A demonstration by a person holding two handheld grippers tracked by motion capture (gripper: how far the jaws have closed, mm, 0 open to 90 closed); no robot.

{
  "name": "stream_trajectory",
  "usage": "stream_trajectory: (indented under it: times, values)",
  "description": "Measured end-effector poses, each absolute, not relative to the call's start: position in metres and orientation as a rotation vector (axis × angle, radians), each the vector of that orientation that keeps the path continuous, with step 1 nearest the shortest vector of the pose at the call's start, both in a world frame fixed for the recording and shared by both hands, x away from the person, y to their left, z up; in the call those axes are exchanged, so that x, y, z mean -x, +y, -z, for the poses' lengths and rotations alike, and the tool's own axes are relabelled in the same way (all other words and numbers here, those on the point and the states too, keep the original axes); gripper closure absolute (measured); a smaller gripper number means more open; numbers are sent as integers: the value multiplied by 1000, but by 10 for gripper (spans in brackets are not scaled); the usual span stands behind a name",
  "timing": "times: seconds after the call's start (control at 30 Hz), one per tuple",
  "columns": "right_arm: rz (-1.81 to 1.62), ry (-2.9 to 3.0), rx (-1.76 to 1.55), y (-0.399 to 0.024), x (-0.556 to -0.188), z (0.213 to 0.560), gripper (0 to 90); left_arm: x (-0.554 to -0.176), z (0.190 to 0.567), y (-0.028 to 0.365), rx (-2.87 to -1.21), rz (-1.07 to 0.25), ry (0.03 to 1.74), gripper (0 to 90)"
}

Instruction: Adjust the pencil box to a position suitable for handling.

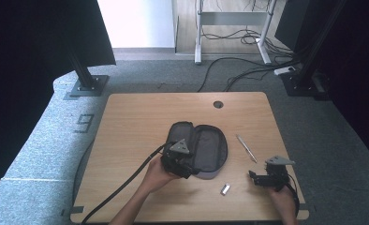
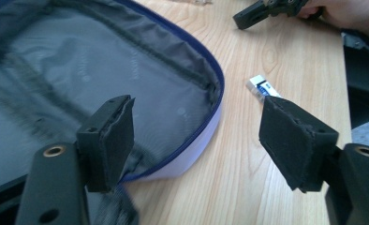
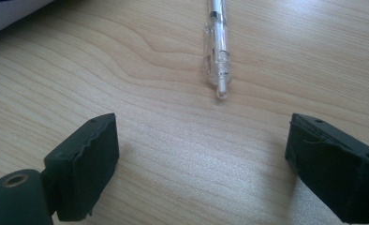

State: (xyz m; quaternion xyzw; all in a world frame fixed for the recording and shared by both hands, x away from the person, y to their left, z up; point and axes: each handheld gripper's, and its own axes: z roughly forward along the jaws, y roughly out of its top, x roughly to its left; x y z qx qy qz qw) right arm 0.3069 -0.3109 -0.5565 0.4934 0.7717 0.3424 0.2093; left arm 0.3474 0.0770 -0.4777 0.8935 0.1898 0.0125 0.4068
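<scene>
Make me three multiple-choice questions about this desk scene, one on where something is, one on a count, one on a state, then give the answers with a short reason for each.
1. Where does the pen lie on the table?
A. Inside the pencil case
B. Between the pencil case and the right gripper
C. At the far left edge

2. How many loose items lie on the wood outside the pencil case?
A. Two
B. Four
C. None

3. How is the pencil case?
A. Zipped shut
B. Unzipped and spread open
C. Standing on end

Answers:
1 B: in the high view the pen lies right of the case, just beyond the right gripper, whose open jaws face it.
2 A: the pen and the small eraser.
3 B: its grey lining shows under the left gripper, whose jaws stand open with nothing in them.
</scene>
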Motion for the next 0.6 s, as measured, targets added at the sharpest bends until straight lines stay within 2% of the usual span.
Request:
stream_trajectory:
  times: [0.23,0.6]
  values:
    - [-952,2147,-1372,-311,-307,557,95,-347,475,90,-2251,-52,506,208]
    - [-952,2147,-1372,-311,-307,557,95,-347,480,102,-2256,-86,540,184]
